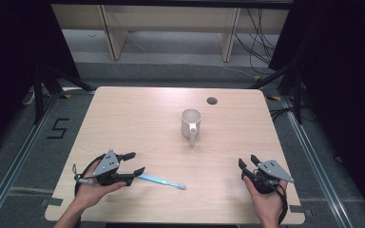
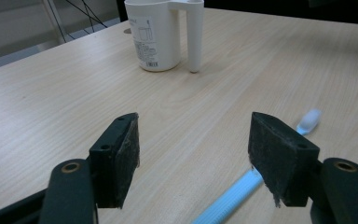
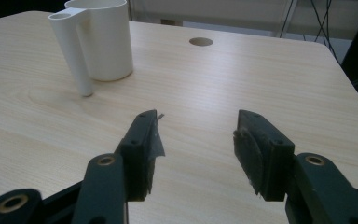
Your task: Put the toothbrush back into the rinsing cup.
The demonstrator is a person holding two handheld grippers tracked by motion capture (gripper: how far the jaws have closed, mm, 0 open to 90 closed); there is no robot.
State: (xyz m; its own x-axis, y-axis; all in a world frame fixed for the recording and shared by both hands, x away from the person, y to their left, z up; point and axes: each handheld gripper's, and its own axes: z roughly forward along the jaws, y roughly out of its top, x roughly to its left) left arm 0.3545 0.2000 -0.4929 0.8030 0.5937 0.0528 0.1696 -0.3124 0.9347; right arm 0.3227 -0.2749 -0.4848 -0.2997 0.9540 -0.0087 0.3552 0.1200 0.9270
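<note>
The toothbrush (image 1: pixel 161 181) lies flat on the counter (image 1: pixel 138 118), just beside the released left tool (image 1: pixel 135 163). It is probably light, stiff and slippery: grasp mid-handle. The right tool (image 1: pixel 248 160) is released, empty.

One white cup (image 1: pixel 191 121) — one blue toothbrush (image 1: pixel 161 181) — two claws, left (image 1: pixel 134 162) and right (image 1: pixel 247 162).

In the high view the left tongs (image 1: pixel 137 163) cover the handle end of the blue toothbrush (image 1: pixel 164 181). In the left gripper view the white cup (image 2: pixel 156 35) is cut off at the top edge (its label print is too small to read).
</note>
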